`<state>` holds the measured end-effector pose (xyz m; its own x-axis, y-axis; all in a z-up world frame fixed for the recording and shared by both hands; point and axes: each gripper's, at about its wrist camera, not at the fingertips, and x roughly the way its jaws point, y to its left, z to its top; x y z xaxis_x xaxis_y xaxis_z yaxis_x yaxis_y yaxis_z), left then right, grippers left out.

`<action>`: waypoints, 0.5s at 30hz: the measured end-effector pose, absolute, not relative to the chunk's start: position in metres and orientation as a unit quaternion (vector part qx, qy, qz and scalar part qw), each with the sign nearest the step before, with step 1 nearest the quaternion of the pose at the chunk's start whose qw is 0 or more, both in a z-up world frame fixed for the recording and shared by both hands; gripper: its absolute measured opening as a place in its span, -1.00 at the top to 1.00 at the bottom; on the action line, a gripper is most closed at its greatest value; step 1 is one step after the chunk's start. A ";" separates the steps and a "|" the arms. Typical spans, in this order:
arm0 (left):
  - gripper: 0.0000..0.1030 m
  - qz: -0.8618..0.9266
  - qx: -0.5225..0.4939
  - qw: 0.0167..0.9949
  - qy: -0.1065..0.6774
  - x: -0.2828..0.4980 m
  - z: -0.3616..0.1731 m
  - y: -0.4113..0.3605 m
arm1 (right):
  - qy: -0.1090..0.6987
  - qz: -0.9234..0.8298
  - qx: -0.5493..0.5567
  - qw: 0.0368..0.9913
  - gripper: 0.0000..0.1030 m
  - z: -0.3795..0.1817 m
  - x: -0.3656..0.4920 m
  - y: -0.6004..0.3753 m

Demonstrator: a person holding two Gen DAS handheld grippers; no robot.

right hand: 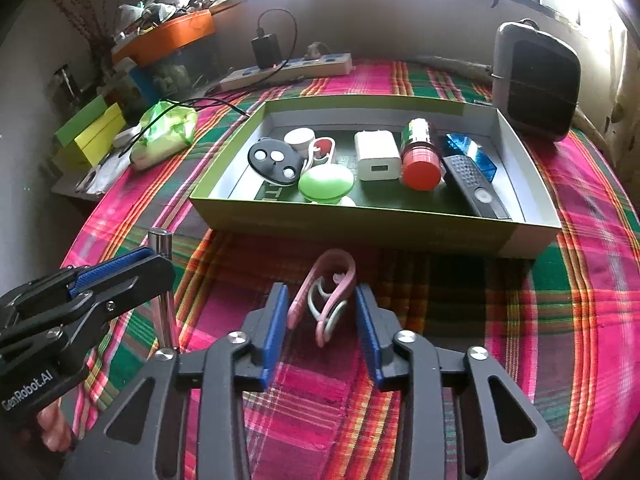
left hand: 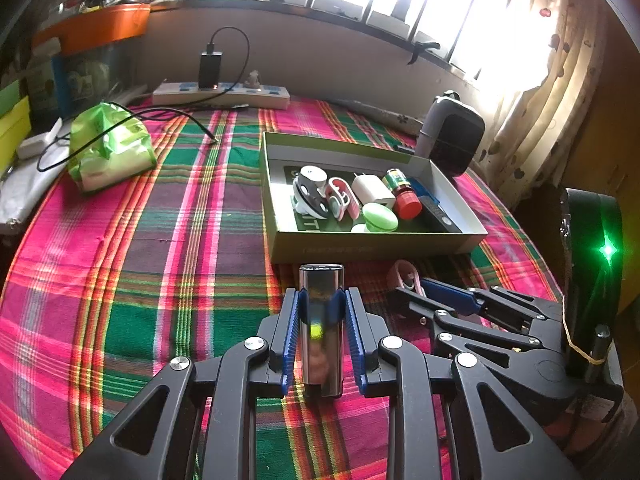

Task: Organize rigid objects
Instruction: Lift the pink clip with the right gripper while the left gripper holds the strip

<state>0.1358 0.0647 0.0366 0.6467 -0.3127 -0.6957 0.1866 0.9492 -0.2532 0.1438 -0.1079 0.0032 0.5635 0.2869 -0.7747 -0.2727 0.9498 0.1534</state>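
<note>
Gripping a shiny silver metal bar (left hand: 321, 320) above the plaid cloth (left hand: 160, 260), the left gripper (left hand: 321, 300) was clamped; the right gripper (right hand: 322, 300) straddled a pink plastic clip (right hand: 326, 292), unclenched, near the green cardboard box (right hand: 360, 224)

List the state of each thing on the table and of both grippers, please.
left gripper: shut on the metal bar.
metal bar: gripped, outside the box.
right gripper: open around the pink clip.
pink clip: lying on the cloth between the fingers, not gripped.
box: open, holding small items.
red-capped bottle: lying on its side in the box.
black charger: plugged into the power strip.
</note>
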 end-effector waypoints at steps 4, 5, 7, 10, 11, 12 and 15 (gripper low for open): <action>0.57 -0.138 -0.078 0.904 0.397 0.136 0.036 0.065 | 0.438 0.159 0.009 0.885 0.41 0.004 0.142 -0.110; 0.57 -0.138 -0.078 0.904 0.397 0.136 0.036 0.064 | 0.438 0.157 0.008 0.885 0.41 0.004 0.141 -0.110; 0.57 -0.138 -0.077 0.904 0.398 0.136 0.036 0.064 | 0.437 0.157 0.008 0.886 0.42 0.004 0.140 -0.111; 0.57 -0.139 -0.076 0.904 0.397 0.136 0.036 0.064 | 0.433 0.156 0.009 0.888 0.42 0.007 0.139 -0.113; 0.57 -0.140 -0.075 0.904 0.396 0.136 0.037 0.063 | 0.431 0.157 0.011 0.889 0.42 0.008 0.138 -0.114; 0.57 -0.140 -0.073 0.905 0.396 0.136 0.038 0.062 | 0.430 0.158 0.012 0.889 0.42 0.009 0.138 -0.114; 0.57 -0.141 -0.067 0.906 0.393 0.136 0.042 0.060 | 0.424 0.160 0.014 0.891 0.43 0.015 0.136 -0.117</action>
